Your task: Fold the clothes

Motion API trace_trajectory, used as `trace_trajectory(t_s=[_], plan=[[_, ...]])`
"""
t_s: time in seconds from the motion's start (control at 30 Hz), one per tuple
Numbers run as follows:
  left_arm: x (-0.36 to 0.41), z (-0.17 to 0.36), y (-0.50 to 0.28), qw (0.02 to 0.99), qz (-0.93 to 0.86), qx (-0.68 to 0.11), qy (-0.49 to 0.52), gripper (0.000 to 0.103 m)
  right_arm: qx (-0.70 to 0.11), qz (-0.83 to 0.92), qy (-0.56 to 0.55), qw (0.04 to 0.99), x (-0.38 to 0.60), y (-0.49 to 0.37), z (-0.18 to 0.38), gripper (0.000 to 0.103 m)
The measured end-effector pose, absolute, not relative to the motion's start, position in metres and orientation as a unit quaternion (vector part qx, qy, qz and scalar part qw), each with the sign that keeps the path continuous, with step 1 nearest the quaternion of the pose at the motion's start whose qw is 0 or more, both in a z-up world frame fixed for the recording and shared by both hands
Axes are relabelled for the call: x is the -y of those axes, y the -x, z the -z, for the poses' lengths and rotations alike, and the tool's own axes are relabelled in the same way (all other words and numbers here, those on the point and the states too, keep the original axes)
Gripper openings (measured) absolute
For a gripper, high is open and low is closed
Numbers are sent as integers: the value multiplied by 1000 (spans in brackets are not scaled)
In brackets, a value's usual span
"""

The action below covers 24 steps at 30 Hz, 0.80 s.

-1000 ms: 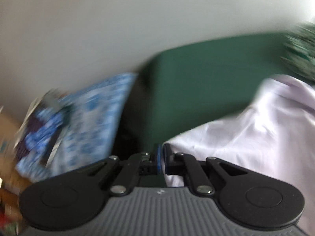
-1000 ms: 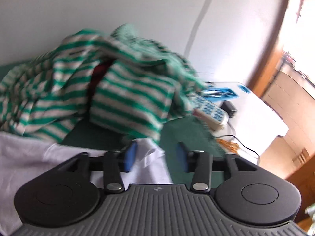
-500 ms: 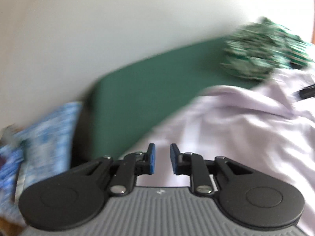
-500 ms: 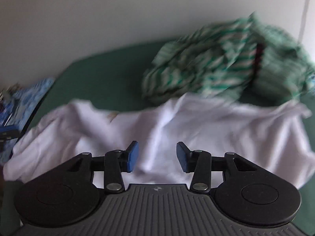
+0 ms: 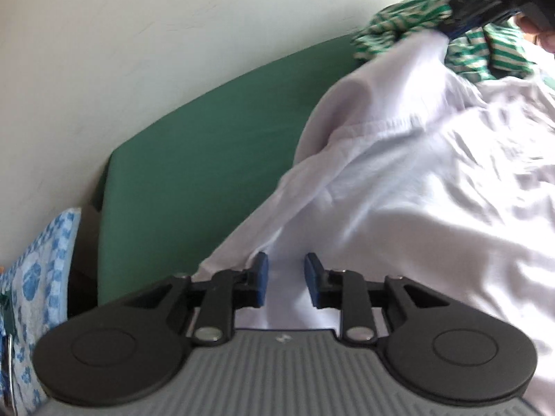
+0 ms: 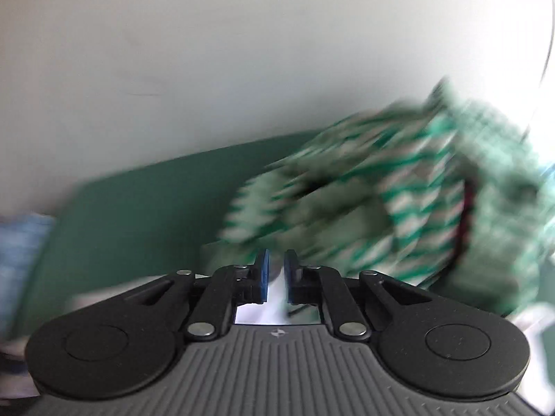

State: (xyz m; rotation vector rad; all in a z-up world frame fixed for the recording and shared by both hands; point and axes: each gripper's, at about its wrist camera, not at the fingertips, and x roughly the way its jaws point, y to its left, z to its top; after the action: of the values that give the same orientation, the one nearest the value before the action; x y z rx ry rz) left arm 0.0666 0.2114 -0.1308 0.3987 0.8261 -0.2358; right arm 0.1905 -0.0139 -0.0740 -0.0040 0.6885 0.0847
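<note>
Right gripper [image 5: 454, 29]: jaws have just closed, pinching the shirt [image 5: 416, 173]. Left gripper [image 5: 283, 282]: jaws just opening, narrow; seat the hem between them, then clamp.

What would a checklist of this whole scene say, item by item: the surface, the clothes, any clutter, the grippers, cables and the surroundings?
Surface: green surface, largely bare on its left part.
Job's things: white garment spread and rumpled; green striped garment heaped behind it.
Clutter: blue patterned cloth beside the surface's left edge.
Grippers: left gripper open over the white garment, jaws just opened wider; right gripper just closed on a pinch of white garment, lifting it.
Cables: nothing seen.
Surroundings: plain pale wall.
</note>
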Motion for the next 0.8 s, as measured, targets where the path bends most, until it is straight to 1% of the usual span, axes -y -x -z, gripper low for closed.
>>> trace_trajectory(t_s=[0.03, 0.07, 0.13, 0.27, 0.33, 0.43, 0.47, 0.57, 0.63, 0.67, 0.7, 0.73, 0.8], plan=[[-214, 132, -68, 890, 111, -401, -186, 29, -326, -54, 22, 944, 8, -181, 73, 22], [-218, 132, -66, 892, 110, -398, -182, 29, -314, -66, 42, 946, 2, -171, 72, 33], [-223, 132, -63, 897, 111, -391, -175, 29, -301, -109, 68, 945, -11, -152, 70, 39], [-227, 135, -64, 904, 113, -379, -165, 30, -343, -208, 58, 914, -64, -140, 77, 40], [-227, 136, -64, 905, 108, -374, -173, 34, -360, -228, 34, 904, -91, -150, 86, 40], [-234, 134, -64, 904, 98, -374, -181, 36, -392, -241, 10, 888, -124, -167, 98, 40], [-238, 134, -63, 904, 94, -375, -183, 40, -403, -245, 9, 882, -132, -171, 101, 40], [-245, 130, -52, 906, 91, -369, -188, 42, -425, -251, 24, 870, -145, -179, 107, 40], [-245, 129, -44, 906, 92, -362, -197, 43, -423, -261, 69, 865, -155, -176, 104, 40], [-244, 130, -40, 906, 92, -359, -203, 44, -419, -264, 97, 863, -161, -173, 102, 34], [-243, 131, -36, 906, 93, -356, -209, 44, -413, -263, 123, 863, -166, -169, 99, 30], [-242, 131, -34, 906, 93, -355, -212, 44, -405, -266, 137, 864, -168, -165, 95, 28], [-241, 132, -29, 907, 95, -352, -213, 44, -383, -283, 150, 866, -172, -157, 85, 31]])
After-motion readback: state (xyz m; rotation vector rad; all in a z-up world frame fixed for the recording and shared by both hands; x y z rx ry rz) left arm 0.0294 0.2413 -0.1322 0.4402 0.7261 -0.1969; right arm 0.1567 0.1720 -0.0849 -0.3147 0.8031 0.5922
